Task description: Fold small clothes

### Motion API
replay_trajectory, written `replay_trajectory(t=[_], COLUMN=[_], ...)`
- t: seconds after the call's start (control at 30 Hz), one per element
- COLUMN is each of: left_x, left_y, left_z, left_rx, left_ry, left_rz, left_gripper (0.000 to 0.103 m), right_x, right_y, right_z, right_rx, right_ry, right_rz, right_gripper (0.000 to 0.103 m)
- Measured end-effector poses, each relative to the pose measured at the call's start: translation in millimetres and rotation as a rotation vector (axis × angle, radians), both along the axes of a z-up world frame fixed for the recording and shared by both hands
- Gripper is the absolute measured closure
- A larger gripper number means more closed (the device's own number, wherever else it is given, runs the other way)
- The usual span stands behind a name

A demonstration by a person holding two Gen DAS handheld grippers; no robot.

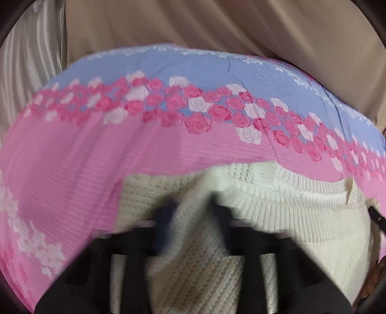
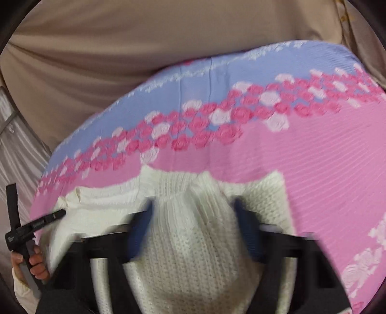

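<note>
A white knit sweater (image 1: 289,217) lies on a pink and blue quilt with a rose pattern (image 1: 168,149). In the left wrist view, my left gripper (image 1: 194,217) has a fold of the knit bunched between its blurred dark fingers, near the ribbed hem. In the right wrist view, the same sweater (image 2: 96,212) lies on the quilt (image 2: 301,157). My right gripper (image 2: 194,229) pinches a thick gathered bunch of the knit that rises towards the camera. Both grippers are shut on the sweater.
Beige draped fabric (image 1: 193,21) lies beyond the quilt's far edge, also seen as beige fabric (image 2: 96,48) in the right wrist view. A striped pale curtain (image 1: 29,60) hangs at far left. A person's hand (image 2: 36,263) grips a black tool handle (image 2: 31,227) at the left edge.
</note>
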State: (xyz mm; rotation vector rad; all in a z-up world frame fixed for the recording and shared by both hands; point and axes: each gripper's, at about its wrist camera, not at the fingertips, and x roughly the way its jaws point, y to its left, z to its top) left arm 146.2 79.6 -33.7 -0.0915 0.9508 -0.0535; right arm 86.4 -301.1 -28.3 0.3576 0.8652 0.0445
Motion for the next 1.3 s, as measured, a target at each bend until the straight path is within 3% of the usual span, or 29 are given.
replay_trajectory(t=[0.03,0.13,0.2,0.27,0.33,0.4,0.53,0.57,0.63,0.67,0.73,0.8,0.87,0.97,1.03,1.07,1.1,1.13,1.2,1.3], left_x=[-3.4,-13.2,-9.4,7.8,24.9,20.3,12.6,16.1,12.7,7.9,-2.9,-8.0,-6.5,8.6,22.9,26.3,24.0,21.6,12.9,4.2], left_y=[2.5,12.7,18.7,16.0,10.2,20.9,28.9,26.7,23.4,23.3,23.7,17.4,8.3,-6.5,-10.5,-12.4,-14.0,-15.2,-7.1,13.0], left_z=[10.2,42.5,47.5,28.3,-4.9,-10.6,-4.7,-9.6,-5.8,-0.5,11.7,20.2,22.7,11.6,-6.0,-11.7,-8.3,-2.9,16.8,39.5], left_rx=[-0.022,-0.025,-0.049,-0.032,0.053,0.043,0.048,0.046,0.032,-0.006,-0.105,-0.144,-0.139,-0.078,-0.056,-0.053,-0.044,-0.061,-0.108,-0.099], left_ry=[-0.022,-0.135,-0.152,-0.095,-0.013,-0.032,-0.060,-0.045,-0.052,-0.055,-0.056,-0.055,-0.062,-0.026,0.028,0.044,0.016,0.020,-0.021,-0.116], left_rz=[-0.001,0.025,0.026,0.026,0.056,0.086,0.113,0.104,0.084,0.061,0.016,-0.029,-0.046,-0.061,-0.043,-0.043,-0.044,-0.073,-0.068,0.000], left_gripper=[0.098,0.098,0.098,0.098,0.103,0.103,0.103,0.103,0.103,0.102,0.093,0.049,0.040,0.037,0.043,0.052,0.083,0.096,0.098,0.099], right_x=[-2.0,-32.4,-48.1,-38.1,-14.7,-3.8,-36.0,-31.1,-7.6,-6.5,-16.2,-25.2,-25.8,-19.6,-15.1,-13.3,-10.7,-9.2,-12.8,-36.0], right_y=[0.5,-6.5,-22.5,-32.8,-40.0,-46.4,-49.4,-49.5,-46.1,-49.2,-50.9,-50.2,-50.5,-47.6,-41.5,-39.1,-36.1,-32.9,-28.9,-21.3], right_z=[2.9,53.2,75.6,62.4,28.5,-0.1,37.3,32.5,2.6,-1.8,11.4,23.4,24.8,17.8,12.7,10.3,9.2,11.0,22.9,65.5], right_rx=[0.004,-0.023,0.007,-0.029,-0.077,-0.060,-0.038,-0.052,-0.060,-0.028,-0.009,-0.025,-0.007,0.028,0.013,0.001,-0.021,-0.032,0.025,0.014], right_ry=[-0.017,-0.246,-0.337,-0.275,-0.134,-0.034,-0.193,-0.169,-0.017,-0.012,-0.058,-0.102,-0.100,-0.083,-0.060,-0.051,-0.044,-0.045,-0.080,-0.250], right_rz=[0.008,-0.018,-0.053,-0.075,-0.096,-0.115,-0.121,-0.115,-0.074,-0.074,-0.086,-0.094,-0.087,-0.078,-0.076,-0.071,-0.068,-0.053,-0.009,0.011], right_gripper=[0.095,0.096,0.096,0.096,0.096,0.096,0.096,0.096,0.095,0.095,0.090,0.081,0.073,0.052,0.046,0.046,0.054,0.093,0.095,0.095])
